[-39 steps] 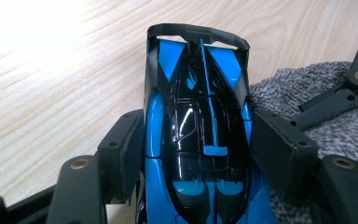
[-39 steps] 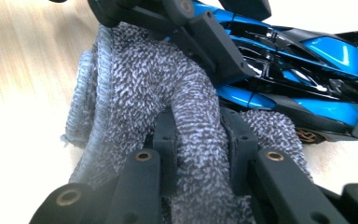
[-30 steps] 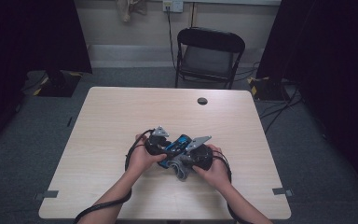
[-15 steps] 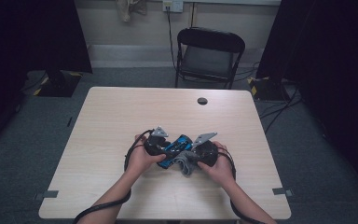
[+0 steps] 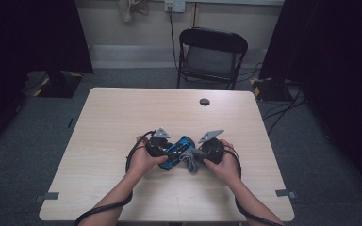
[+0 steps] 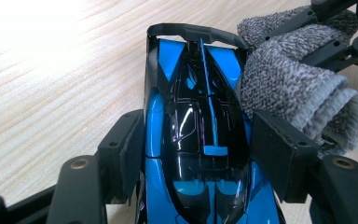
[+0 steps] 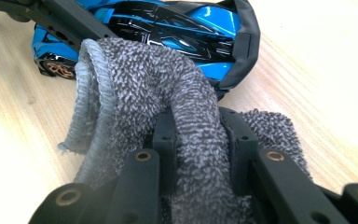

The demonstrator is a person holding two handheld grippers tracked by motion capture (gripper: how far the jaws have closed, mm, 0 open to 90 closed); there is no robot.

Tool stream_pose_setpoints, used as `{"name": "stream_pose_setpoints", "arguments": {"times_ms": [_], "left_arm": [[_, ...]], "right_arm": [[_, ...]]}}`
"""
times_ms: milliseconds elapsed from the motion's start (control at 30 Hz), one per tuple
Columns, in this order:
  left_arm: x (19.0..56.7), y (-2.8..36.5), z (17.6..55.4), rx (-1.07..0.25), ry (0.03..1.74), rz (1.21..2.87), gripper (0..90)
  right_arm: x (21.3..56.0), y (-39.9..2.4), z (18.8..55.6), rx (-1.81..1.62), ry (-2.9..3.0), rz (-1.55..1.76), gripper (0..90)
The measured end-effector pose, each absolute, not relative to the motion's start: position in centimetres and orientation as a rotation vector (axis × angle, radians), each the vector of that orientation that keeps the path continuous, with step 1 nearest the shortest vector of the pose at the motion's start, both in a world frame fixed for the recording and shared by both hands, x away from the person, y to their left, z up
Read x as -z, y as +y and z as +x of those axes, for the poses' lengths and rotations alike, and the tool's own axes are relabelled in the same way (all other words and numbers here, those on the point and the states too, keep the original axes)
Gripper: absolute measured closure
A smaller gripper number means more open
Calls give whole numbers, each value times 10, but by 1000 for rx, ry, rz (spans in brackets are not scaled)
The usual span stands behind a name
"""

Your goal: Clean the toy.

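Left gripper view: toy car [image 6: 200, 140] points away lengthwise (upright).

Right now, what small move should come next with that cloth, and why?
Probably rub the grey cloth along the blue toy car. The left gripper clamps the car's sides, and the right gripper pinches the cloth against its flank.

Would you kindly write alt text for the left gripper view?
A blue and black toy car sits clamped between the left gripper's two black jaws on a pale wooden table. A folded grey cloth presses against the car's right side.
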State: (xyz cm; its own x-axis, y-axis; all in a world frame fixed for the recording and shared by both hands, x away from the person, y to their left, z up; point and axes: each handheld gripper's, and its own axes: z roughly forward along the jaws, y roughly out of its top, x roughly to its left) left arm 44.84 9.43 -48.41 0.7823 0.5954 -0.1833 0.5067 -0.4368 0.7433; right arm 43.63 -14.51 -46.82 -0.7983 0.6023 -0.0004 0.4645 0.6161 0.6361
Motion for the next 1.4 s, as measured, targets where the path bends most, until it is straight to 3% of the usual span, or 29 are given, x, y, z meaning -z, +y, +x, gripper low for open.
{"name": "stream_pose_setpoints", "arguments": {"times_ms": [600,867,1400], "left_arm": [[484,96,447,-133,819,2123,364],[484,96,448,-130,817,2124,364],[485,96,447,-132,832,2102,364]], "right_arm": [[466,-170,442,-933,2569,954,712],[452,-175,424,-988,2622,837,718],[462,-111,392,-1056,2788,586,716]]}}
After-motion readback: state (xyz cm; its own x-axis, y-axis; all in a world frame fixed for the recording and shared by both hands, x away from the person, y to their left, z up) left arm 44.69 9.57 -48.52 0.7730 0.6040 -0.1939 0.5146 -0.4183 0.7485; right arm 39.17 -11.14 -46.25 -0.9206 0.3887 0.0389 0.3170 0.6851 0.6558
